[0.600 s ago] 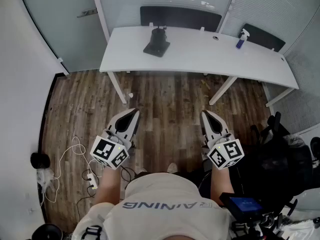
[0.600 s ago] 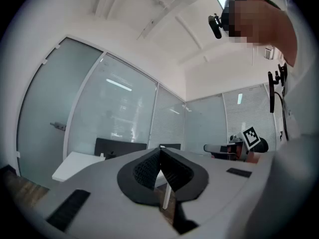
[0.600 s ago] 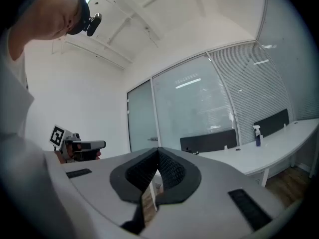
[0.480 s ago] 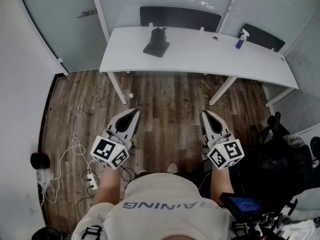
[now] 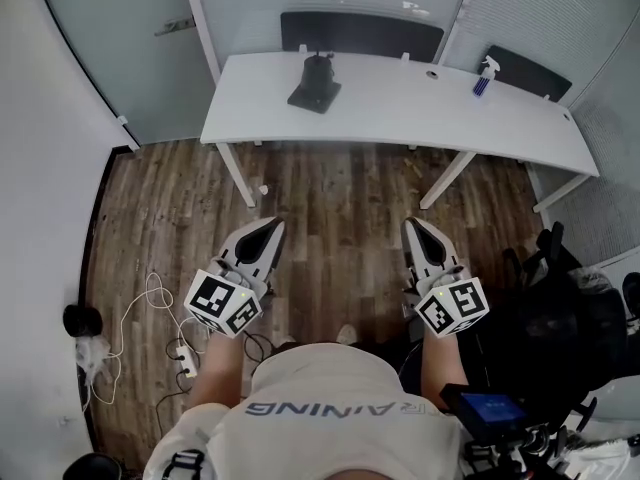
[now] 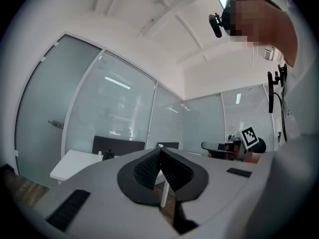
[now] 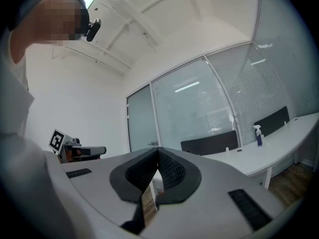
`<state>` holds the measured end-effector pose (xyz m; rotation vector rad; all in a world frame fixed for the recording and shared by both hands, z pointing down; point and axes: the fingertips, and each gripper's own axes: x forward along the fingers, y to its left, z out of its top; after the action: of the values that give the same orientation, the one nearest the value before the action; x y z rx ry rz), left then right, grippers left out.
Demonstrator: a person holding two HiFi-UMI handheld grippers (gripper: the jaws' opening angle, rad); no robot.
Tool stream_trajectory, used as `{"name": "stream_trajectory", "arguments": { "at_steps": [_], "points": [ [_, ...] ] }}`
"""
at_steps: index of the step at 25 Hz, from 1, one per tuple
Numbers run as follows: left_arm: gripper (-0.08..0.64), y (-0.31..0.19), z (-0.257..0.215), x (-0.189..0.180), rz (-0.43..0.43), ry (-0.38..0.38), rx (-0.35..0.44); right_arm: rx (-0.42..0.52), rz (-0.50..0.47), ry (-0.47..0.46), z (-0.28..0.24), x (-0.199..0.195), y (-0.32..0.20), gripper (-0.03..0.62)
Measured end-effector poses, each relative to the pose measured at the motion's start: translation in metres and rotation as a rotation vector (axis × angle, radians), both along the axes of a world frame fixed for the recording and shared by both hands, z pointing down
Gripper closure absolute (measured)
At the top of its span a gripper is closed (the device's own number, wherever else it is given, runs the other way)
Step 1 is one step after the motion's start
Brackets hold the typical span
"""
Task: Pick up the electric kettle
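Observation:
The black electric kettle [image 5: 319,69] stands on a dark base pad [image 5: 313,95] on the long white desk [image 5: 400,108] across the room, far from both grippers. In the left gripper view the kettle [image 6: 106,156] shows as a small dark shape on the desk. My left gripper [image 5: 267,227] and right gripper [image 5: 412,227] are held level over the wooden floor, side by side in front of the person. Both are shut, jaw tips touching, with nothing between them [image 6: 159,151] [image 7: 158,151].
A spray bottle [image 5: 483,76] stands on the desk's right part. Two dark chairs [image 5: 360,34] sit behind the desk against glass walls. White cables and a power strip [image 5: 170,343] lie on the floor at left. A black bag [image 5: 560,328] sits at right.

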<state>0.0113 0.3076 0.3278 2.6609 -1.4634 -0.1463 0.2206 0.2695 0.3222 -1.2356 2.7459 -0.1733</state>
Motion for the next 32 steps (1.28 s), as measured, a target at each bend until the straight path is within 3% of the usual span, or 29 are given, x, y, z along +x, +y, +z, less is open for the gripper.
{"name": "stream_trajectory", "arguments": {
  "at_steps": [11, 16, 20, 27, 32],
  "points": [
    [0.548, -0.014, 0.002, 0.03, -0.024, -0.003, -0.028, 0.028, -0.119, -0.036, -0.001, 0.02, -0.005, 0.586],
    [0.548, -0.022, 0.014, 0.05, -0.073, -0.03, -0.064, -0.049, -0.134, -0.018, 0.03, 0.044, -0.027, 0.586],
    [0.548, -0.03, 0.019, 0.061, -0.083, -0.052, -0.081, -0.076, -0.192, -0.054, 0.038, 0.046, -0.039, 0.586],
    [0.548, -0.067, 0.024, 0.049, -0.092, -0.035, -0.079, -0.051, -0.23, -0.034, 0.038, 0.037, -0.069, 0.586],
    [0.548, -0.108, 0.034, 0.013, -0.083, 0.003, -0.083, -0.062, -0.206, 0.019, 0.044, 0.003, -0.106, 0.586]
  ]
}}
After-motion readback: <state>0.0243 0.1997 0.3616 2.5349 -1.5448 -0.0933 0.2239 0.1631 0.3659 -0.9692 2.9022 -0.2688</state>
